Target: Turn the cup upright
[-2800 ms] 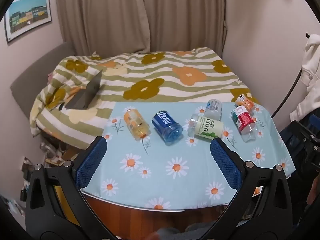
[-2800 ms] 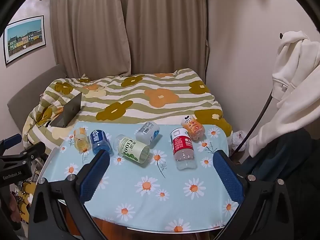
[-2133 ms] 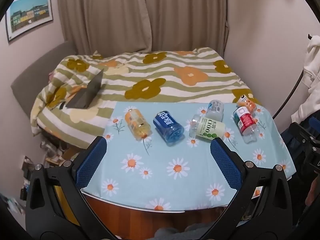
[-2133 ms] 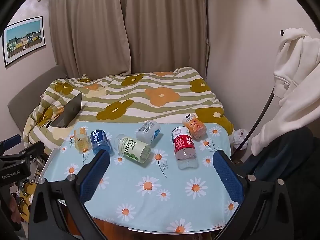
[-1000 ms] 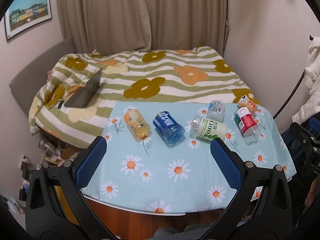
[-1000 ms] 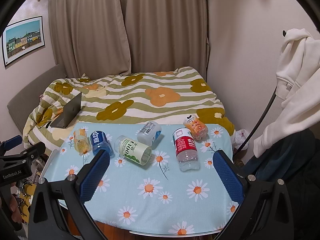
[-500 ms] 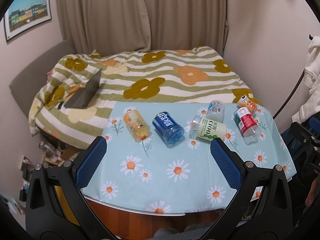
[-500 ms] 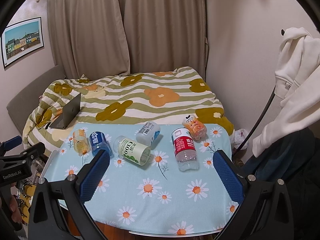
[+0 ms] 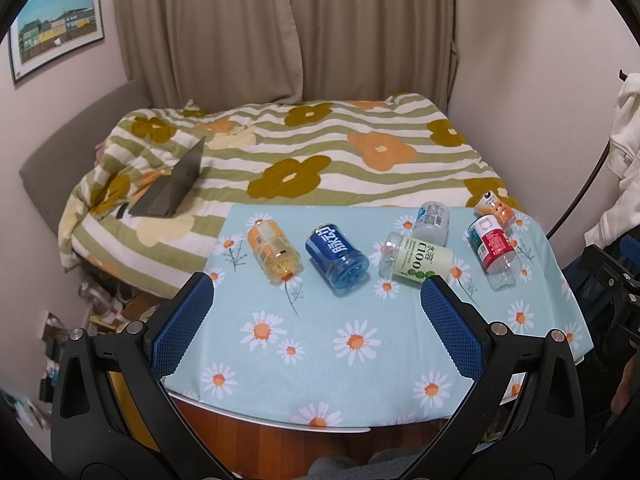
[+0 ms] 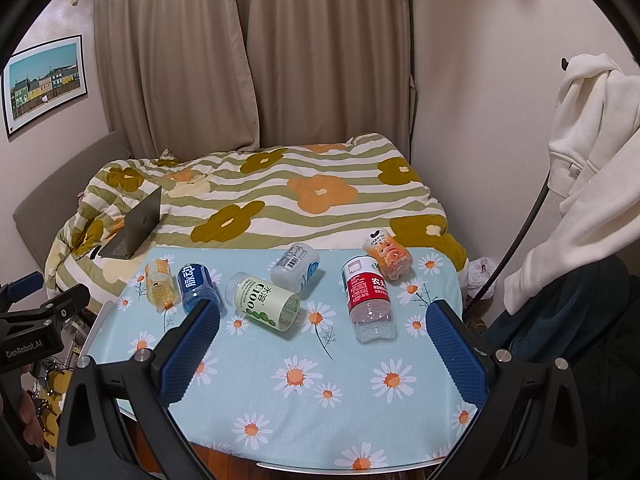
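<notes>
Several bottle-cups lie on their sides on a table with a light blue daisy cloth (image 9: pixel 360 368). From left to right: orange (image 9: pixel 274 251), blue (image 9: pixel 336 251), green-labelled (image 9: pixel 416 258), white (image 9: pixel 431 222), red-labelled (image 9: pixel 493 251), orange cartoon one (image 9: pixel 494 207). In the right wrist view they are orange (image 10: pixel 160 283), blue (image 10: pixel 198 286), green (image 10: pixel 264 302), white (image 10: pixel 296 266), red (image 10: pixel 367 298), cartoon (image 10: pixel 387 255). My left gripper (image 9: pixel 316 288) and right gripper (image 10: pixel 322 314) are both open and empty, held near the table's front edge.
A bed with a striped flower quilt (image 9: pixel 304 160) stands behind the table, with an open laptop (image 9: pixel 172 188) on it. A white garment (image 10: pixel 592 184) hangs at the right. Curtains cover the back wall. The left gripper's body (image 10: pixel 28 320) shows at the left.
Both views have shifted only slightly. The bottles have not moved and both grippers stay open.
</notes>
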Action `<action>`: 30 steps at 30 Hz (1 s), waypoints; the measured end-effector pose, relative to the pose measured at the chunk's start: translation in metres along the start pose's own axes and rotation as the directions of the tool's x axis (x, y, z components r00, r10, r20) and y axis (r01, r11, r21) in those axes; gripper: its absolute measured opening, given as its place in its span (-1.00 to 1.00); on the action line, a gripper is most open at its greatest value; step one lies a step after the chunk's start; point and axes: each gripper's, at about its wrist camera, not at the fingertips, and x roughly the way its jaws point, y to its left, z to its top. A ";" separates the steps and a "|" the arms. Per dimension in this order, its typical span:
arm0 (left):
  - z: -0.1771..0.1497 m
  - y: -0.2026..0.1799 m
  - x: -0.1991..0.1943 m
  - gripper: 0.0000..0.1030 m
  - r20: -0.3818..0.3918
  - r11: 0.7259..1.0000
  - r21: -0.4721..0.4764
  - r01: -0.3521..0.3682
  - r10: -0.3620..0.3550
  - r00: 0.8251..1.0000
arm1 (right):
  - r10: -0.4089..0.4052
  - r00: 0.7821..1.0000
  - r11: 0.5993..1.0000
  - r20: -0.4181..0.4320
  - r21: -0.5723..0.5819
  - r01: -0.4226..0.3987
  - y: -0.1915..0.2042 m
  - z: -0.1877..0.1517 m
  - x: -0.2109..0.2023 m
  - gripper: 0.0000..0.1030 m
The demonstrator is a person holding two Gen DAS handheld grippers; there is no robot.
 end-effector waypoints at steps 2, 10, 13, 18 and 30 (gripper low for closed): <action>0.000 0.000 0.000 1.00 0.000 1.000 0.000 -0.001 0.001 1.000 | 0.000 1.000 1.000 0.000 0.000 0.000 0.000 0.000 0.000 1.00; 0.000 0.001 0.000 1.00 -0.003 1.000 -0.003 0.002 -0.002 1.000 | 0.002 1.000 1.000 0.000 0.001 -0.002 0.001 0.000 0.001 1.00; 0.001 0.002 0.008 1.00 -0.015 1.000 -0.016 -0.001 0.001 1.000 | 0.002 1.000 1.000 -0.005 0.001 -0.002 0.001 0.001 0.001 1.00; 0.010 0.000 0.018 1.00 -0.050 0.998 -0.059 -0.019 0.016 0.999 | 0.014 1.000 1.000 -0.022 -0.022 -0.014 0.003 0.002 0.005 1.00; 0.021 0.019 0.071 1.00 -0.155 0.972 -0.207 -0.114 0.082 0.984 | 0.111 0.987 0.989 -0.114 -0.088 -0.122 0.003 0.009 0.055 1.00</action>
